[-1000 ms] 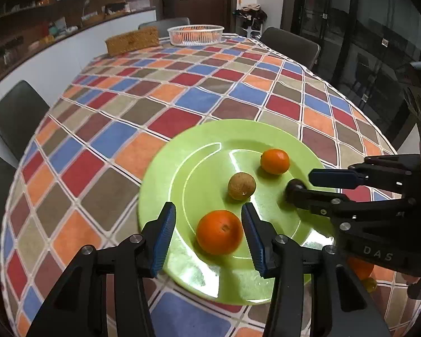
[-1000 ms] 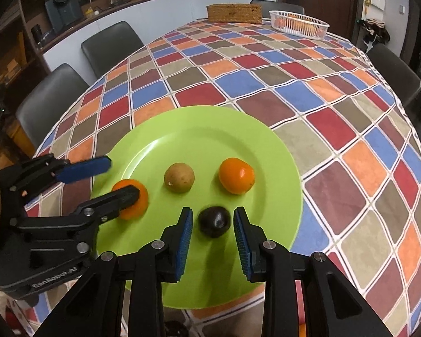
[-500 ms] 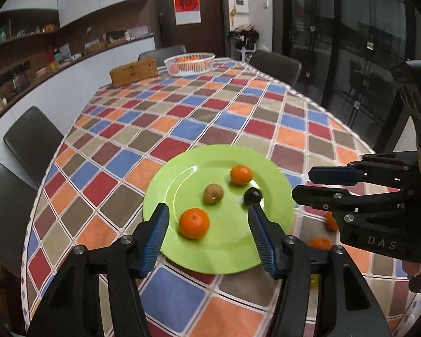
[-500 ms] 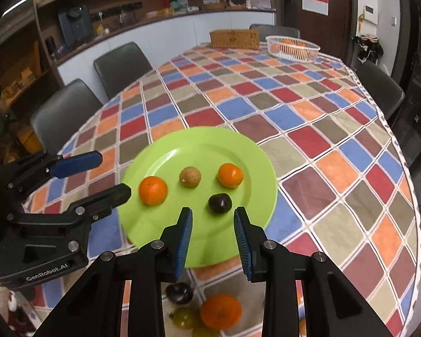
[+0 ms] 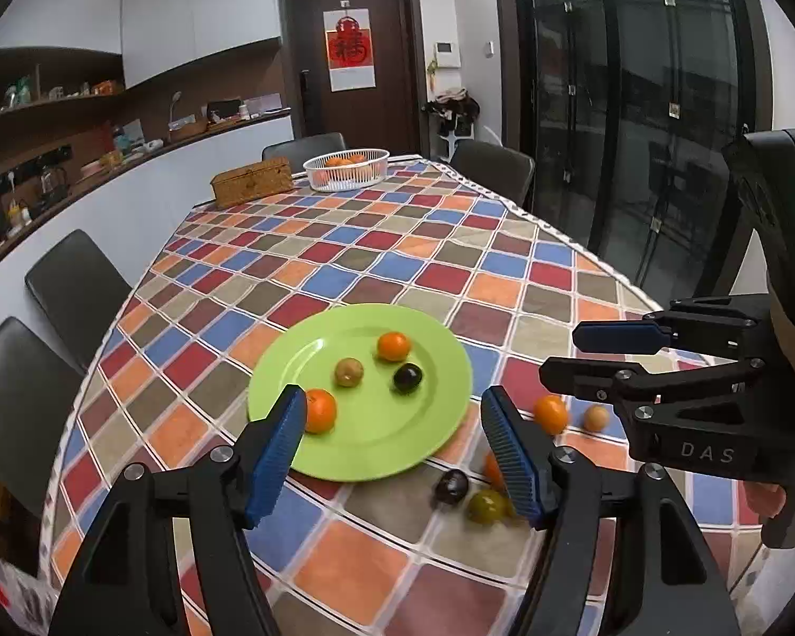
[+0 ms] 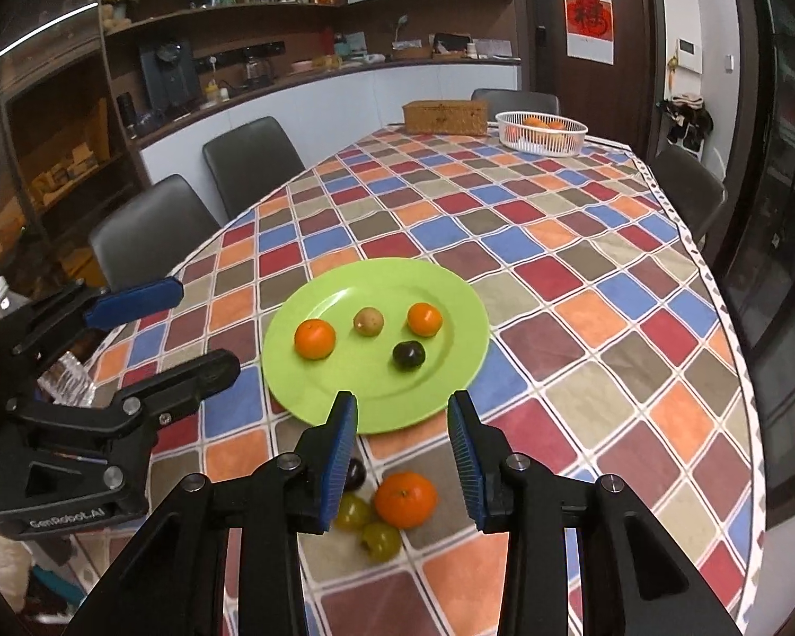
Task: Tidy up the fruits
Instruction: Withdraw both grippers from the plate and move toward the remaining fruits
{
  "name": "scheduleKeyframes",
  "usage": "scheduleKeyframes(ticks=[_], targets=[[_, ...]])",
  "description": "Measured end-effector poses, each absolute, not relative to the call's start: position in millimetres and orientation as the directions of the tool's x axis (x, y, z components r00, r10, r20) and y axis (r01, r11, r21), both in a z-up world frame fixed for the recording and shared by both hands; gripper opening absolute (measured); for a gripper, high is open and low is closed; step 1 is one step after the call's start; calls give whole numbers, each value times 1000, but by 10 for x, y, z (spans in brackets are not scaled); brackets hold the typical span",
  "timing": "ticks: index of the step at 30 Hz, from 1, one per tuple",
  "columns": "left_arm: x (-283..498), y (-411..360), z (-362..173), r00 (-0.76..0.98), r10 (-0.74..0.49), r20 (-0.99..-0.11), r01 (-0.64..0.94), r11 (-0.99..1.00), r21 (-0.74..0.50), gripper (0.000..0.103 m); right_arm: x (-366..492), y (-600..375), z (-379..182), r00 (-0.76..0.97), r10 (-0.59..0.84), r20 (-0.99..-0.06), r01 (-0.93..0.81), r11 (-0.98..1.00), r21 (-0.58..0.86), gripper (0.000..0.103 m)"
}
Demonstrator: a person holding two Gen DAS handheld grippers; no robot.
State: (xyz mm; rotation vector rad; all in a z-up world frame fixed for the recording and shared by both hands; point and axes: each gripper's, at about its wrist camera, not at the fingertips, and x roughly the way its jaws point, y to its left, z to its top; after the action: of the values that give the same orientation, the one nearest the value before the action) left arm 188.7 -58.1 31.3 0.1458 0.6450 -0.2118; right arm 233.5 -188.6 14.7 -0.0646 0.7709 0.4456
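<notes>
A green plate (image 5: 376,445) (image 6: 450,297) lies on the checkered tablecloth. It holds two oranges (image 5: 320,412) (image 6: 424,319), a brown fruit (image 5: 349,371) (image 6: 368,321) and a dark plum (image 5: 408,377) (image 6: 409,355). Loose fruit lies on the cloth in front of the plate: an orange (image 6: 405,498), green fruits (image 6: 380,541) and a dark fruit (image 5: 451,485). Two more oranges (image 5: 551,413) lie to the right. My left gripper (image 5: 392,450) is open and empty, raised above the plate's near edge. My right gripper (image 6: 403,450) is open and empty, raised above the loose fruit.
A white basket (image 5: 346,169) (image 6: 541,131) with oranges and a wicker box (image 5: 252,188) (image 6: 445,117) stand at the table's far end. Dark chairs (image 6: 148,228) line the left side and far end. A counter runs along the left wall; glass doors are at the right.
Both grippers have pulled back and risen away from the plate. The orange and the plum they stood around now lie free on the plate, and loose fruit near the table edge has come into view.
</notes>
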Motion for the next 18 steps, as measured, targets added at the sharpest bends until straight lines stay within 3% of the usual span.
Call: scheduleKeyframes(ticks=[3,13,18], targets=[[1784,-637,283,781,-157,-605,234,971,51,68,2238,-1961,156,634,365,-681,-417,904,96,41],[1488,-784,122,793,-175,-584,272,959,82,68,1905,-2128,6,654,341,-675,-397,915,77,41],[1416,-843,15,774,-187,-605,261,965,36,68,1795,-2226,-88,654,338,-677,-394,916,77,41]])
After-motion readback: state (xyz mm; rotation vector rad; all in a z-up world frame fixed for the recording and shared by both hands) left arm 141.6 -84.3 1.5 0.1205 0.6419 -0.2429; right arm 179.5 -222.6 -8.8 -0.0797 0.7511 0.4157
